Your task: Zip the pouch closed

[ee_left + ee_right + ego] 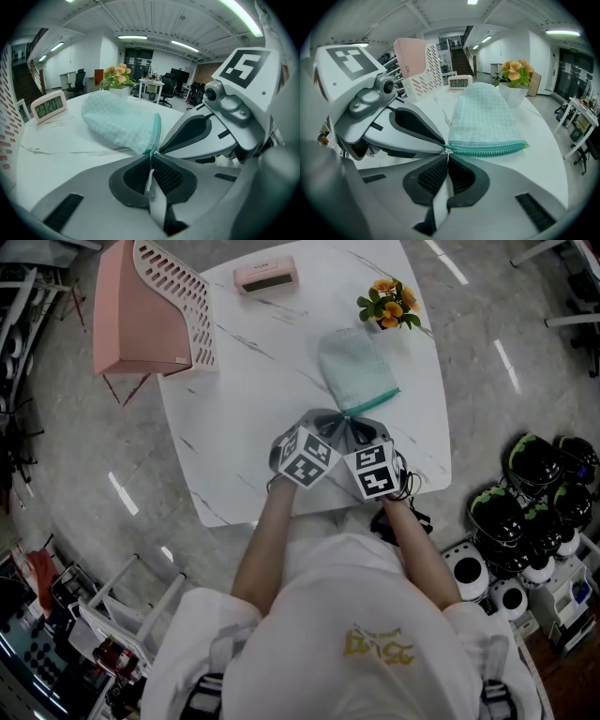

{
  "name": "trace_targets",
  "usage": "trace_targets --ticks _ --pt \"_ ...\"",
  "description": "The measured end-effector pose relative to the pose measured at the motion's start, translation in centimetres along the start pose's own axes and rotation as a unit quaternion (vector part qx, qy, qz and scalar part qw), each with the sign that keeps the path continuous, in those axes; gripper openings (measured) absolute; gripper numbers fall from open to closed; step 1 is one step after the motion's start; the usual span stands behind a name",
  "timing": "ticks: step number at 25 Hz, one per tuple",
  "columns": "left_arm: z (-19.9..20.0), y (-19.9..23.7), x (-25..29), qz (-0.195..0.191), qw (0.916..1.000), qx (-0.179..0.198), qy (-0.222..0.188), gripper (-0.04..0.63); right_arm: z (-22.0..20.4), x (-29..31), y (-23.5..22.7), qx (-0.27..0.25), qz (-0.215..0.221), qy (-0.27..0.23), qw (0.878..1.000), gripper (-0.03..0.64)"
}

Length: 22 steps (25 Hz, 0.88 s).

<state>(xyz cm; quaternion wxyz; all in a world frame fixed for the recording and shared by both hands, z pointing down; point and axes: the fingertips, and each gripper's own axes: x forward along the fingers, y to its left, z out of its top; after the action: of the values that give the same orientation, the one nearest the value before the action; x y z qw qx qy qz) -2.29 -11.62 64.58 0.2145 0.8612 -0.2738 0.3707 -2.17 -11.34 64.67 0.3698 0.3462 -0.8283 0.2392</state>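
White short-sleeved shirt (347, 615) bearing a gold print (380, 645); the left gripper (151, 159) and right gripper (447, 157) are pale grey shells with black ribbed pads (169, 176), each carrying a black-and-white marker cube (305, 457).

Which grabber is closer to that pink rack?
Left. Both grip the near corner of the pouch side by side; the left gripper sits toward the pink rack, the right gripper beyond it.

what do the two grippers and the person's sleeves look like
Both the left gripper and the right gripper have smooth light grey shells. Their dark grey fingers carry mesh-textured pads. Each bears a white cube printed with black square markers. The person wears a white short-sleeved shirt with a yellow print.
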Motion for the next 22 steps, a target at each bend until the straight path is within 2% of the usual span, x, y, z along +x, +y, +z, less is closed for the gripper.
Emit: trace_targets --ticks 16,22 --pt "0.12 0.02 -0.40 -0.003 0.9998 -0.022 -0.001 0.035 0.18 -0.44 -0.09 -0.027 -0.002 0.004 1.000 0.017" --pt "-0.07 0.25 -0.61 0.004 0.9994 -0.033 -0.001 0.035 -0.03 -0.50 -0.61 -0.013 -0.006 0.004 1.000 0.017"
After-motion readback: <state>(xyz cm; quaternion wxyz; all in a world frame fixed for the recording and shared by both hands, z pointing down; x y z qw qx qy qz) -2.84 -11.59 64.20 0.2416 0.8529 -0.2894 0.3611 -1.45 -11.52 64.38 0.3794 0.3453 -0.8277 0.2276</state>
